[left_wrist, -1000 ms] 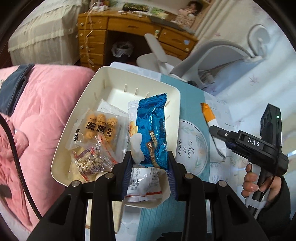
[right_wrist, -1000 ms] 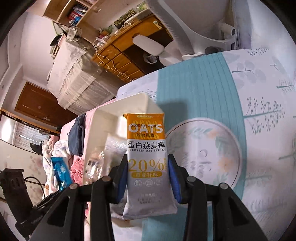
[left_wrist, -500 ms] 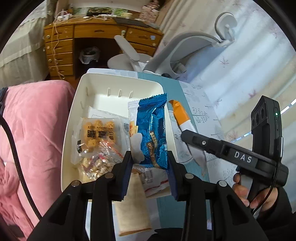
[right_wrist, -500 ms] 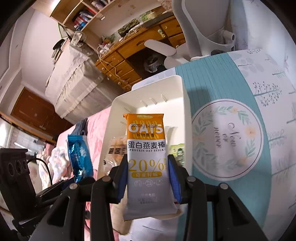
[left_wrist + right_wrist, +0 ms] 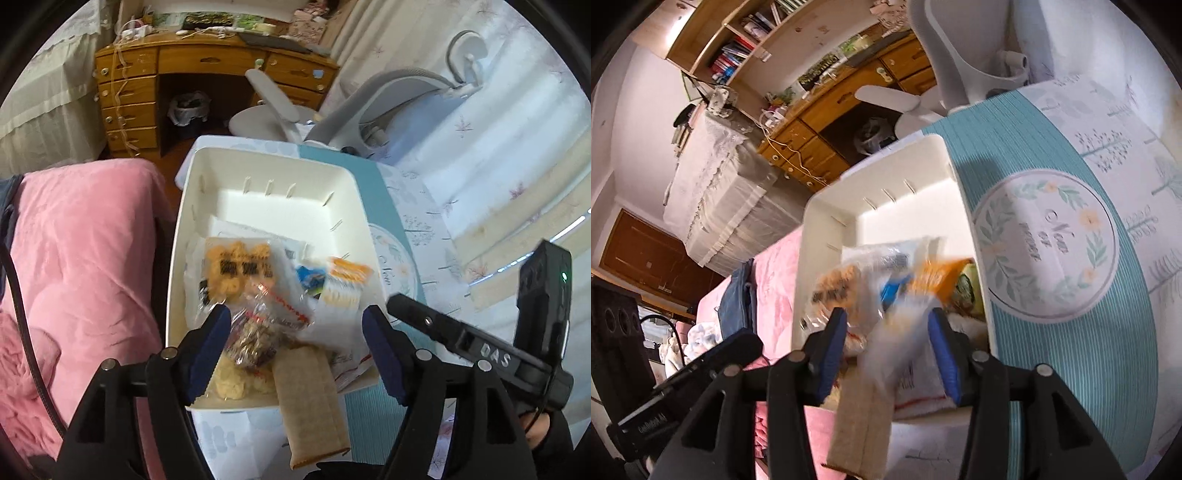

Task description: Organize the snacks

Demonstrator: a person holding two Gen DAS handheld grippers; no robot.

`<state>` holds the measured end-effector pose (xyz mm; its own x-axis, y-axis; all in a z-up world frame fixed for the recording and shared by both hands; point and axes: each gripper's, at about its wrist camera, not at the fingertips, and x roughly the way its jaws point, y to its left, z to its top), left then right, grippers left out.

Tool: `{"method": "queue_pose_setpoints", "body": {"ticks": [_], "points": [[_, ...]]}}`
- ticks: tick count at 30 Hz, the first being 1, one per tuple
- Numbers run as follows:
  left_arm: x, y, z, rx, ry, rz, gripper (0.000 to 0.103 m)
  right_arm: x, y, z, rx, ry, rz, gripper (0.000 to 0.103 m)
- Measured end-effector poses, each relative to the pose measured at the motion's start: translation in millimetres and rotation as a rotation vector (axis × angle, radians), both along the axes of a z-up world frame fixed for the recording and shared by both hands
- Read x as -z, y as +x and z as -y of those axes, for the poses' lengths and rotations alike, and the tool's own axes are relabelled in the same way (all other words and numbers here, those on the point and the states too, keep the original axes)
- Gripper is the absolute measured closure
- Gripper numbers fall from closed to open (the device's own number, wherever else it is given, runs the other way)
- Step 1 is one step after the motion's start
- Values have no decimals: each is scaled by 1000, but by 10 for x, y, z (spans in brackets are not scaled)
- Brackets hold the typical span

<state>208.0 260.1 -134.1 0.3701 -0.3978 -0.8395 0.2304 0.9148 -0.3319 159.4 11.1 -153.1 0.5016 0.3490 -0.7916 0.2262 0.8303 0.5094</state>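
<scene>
A white bin [image 5: 258,166] holds several snack packets: an orange biscuit pack [image 5: 236,269], a clear nut pack [image 5: 258,332], the blue packet [image 5: 312,278] and the orange-and-white oat bar [image 5: 345,284]. My left gripper [image 5: 295,339] is open and empty above the bin's near end. My right gripper [image 5: 886,347] is open over the same bin [image 5: 897,162]; the oat bar [image 5: 923,288] is blurred just beyond its jaws, lying among the packets. The right gripper also shows in the left wrist view [image 5: 410,310] at the bin's right side.
A tan wafer-like bar [image 5: 310,398] overhangs the bin's near rim. The bin sits on a teal and floral tablecloth [image 5: 1071,221]. A pink blanket [image 5: 81,258] lies left of it. A white chair [image 5: 295,114] and wooden desk [image 5: 207,62] stand beyond.
Both grippers opened: the left let go of the blue packet and the right let go of the oat bar. Both packets dropped into the bin.
</scene>
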Motion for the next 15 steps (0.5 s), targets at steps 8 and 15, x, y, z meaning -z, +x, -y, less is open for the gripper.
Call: {"method": "queue_pose_setpoints", "body": {"ticks": [8,15], "points": [[-25,-353,157,-66,24,13,26,114,-377,139,-40,-14,-55,31],[-30,-827,639,-106,25,9,23,153,-840,590,-87,-47,-103,25]]}}
